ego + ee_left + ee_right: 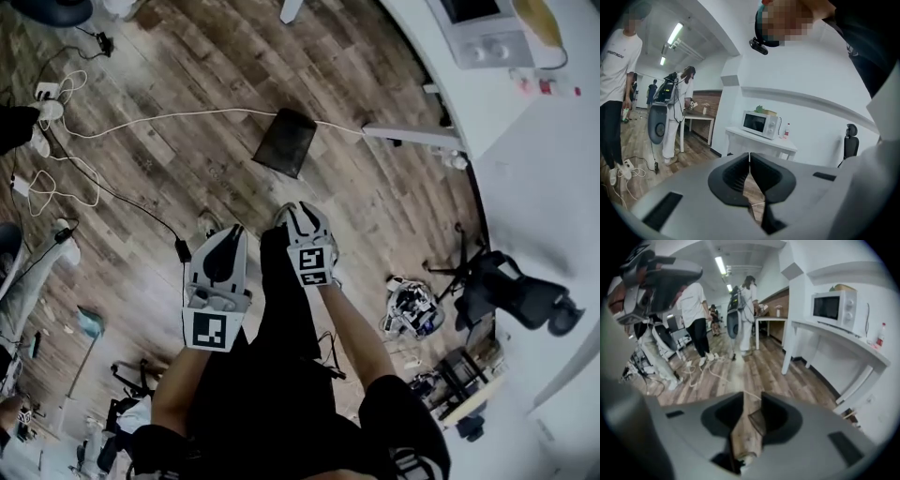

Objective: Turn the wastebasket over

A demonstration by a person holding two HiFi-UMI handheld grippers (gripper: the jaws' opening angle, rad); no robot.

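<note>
Snagging risk: your left gripper (pixel 230 236), jaws together, and right gripper (pixel 301 217), jaws parted, empty, may catch the white cable (pixel 187 114) beside the far dark rectangular wastebasket (pixel 286 141).

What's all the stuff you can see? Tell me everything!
wastebasket: one, dark, on the wooden floor ahead of the tongs
cable: one, white, across the floor
microwave: one, white, on the white counter
bottle: one, clear with a red cap, on the counter beside the microwave
office chair: one, black, near the counter
people: several, mostly white tops, standing farther back
left tongs: one, grey, shut, empty
right tongs: one, grey, open, empty
</note>
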